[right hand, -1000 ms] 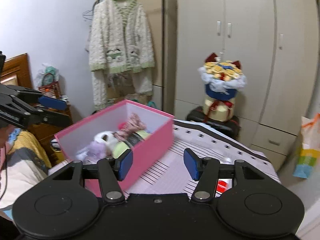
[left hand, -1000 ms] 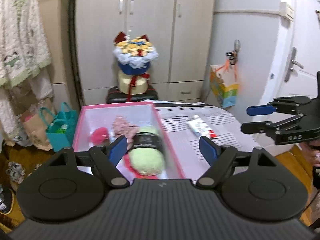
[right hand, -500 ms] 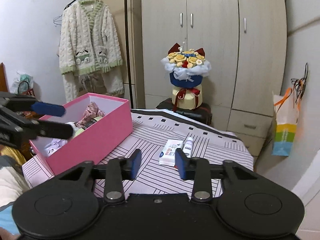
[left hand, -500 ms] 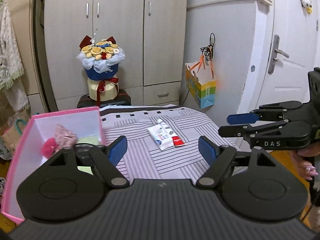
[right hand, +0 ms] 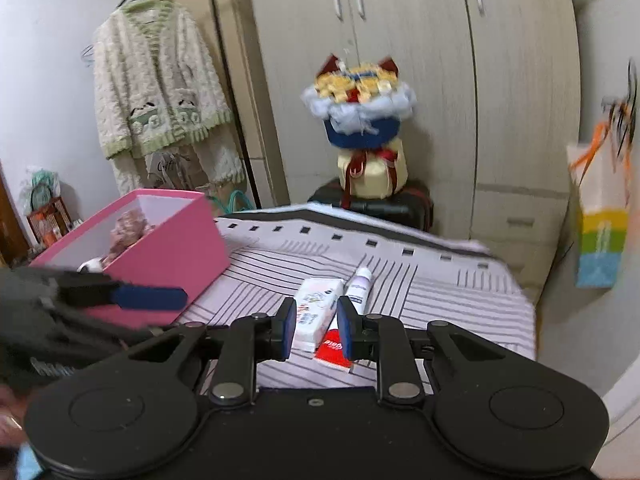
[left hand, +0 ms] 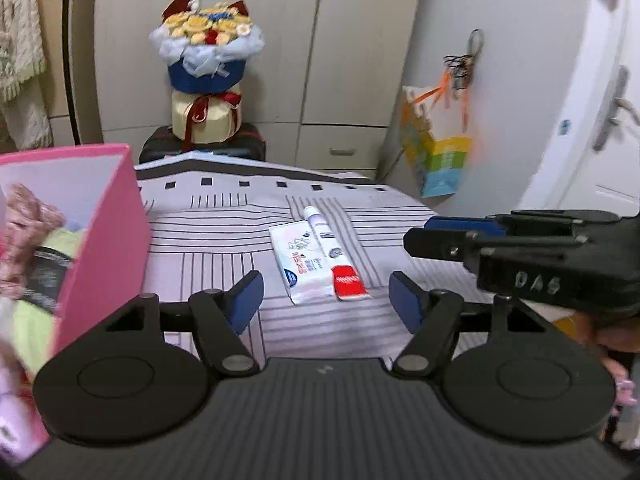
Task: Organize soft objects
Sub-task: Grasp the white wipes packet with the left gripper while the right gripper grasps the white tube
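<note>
A pink box (left hand: 104, 248) (right hand: 172, 252) stands at the left of the striped bedspread (left hand: 224, 236). In it lie a pink fluffy thing (left hand: 24, 220) and a green yarn ball (left hand: 64, 240). A white tissue pack (left hand: 298, 264) (right hand: 318, 308) and a white tube with a red end (left hand: 332, 252) (right hand: 358, 286) lie side by side mid-bed. My left gripper (left hand: 326, 302) (right hand: 148, 308) hovers just short of them, jaws wide, closing, with nothing between them. My right gripper (right hand: 317, 328) (left hand: 432, 234) comes in from the right, its jaws closing to a narrow gap that holds nothing.
A flower bouquet (left hand: 206, 52) sits on a dark case (left hand: 200, 148) before the wardrobe (right hand: 400, 60) beyond the bed. A colourful paper bag (left hand: 436, 152) hangs at the right, near a door (left hand: 600, 120). A knitted cardigan (right hand: 156, 88) hangs at the left.
Both grippers have swung right and down, away from the pink box and toward the tissue pack and tube. The right jaws have narrowed a lot, the left ones a little.
</note>
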Motion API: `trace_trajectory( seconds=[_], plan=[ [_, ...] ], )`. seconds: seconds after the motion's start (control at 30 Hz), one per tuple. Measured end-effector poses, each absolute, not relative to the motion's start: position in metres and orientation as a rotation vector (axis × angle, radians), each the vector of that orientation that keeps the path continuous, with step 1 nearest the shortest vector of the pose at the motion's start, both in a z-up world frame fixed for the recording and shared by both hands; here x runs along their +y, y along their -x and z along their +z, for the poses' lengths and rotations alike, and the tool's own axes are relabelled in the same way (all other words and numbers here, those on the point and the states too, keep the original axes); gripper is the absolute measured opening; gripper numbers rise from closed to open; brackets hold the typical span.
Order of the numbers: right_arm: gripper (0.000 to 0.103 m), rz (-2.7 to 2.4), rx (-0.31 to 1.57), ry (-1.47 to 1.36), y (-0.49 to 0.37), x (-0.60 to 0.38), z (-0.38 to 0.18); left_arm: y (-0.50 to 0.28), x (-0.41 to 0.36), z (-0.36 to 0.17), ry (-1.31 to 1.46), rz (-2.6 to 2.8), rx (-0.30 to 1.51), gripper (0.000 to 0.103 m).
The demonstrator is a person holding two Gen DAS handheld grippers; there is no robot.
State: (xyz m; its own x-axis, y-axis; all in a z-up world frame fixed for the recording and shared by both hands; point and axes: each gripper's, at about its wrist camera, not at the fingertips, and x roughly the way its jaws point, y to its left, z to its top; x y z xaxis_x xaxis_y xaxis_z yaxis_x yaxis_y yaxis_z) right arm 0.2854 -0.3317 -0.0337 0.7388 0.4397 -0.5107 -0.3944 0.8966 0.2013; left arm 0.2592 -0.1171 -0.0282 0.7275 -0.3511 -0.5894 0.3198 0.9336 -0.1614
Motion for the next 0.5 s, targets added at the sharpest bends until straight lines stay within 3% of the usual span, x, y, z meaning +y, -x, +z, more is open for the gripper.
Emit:
trace_trajectory(
  seconds=[0.2,0.5],
  plan=[
    [0.027,0.438,0.702,-0.147,-0.341,-0.34,-0.063,-0.309,-0.144,-0.066,0.042,-0.287,0.727,0.064],
    [0.027,0.475,0.792,-0.255,-0.387,-0.339,-0.089,-0.339,-0.149,-0.077,0.082,-0.224,0.717,0.064]
  ],
)
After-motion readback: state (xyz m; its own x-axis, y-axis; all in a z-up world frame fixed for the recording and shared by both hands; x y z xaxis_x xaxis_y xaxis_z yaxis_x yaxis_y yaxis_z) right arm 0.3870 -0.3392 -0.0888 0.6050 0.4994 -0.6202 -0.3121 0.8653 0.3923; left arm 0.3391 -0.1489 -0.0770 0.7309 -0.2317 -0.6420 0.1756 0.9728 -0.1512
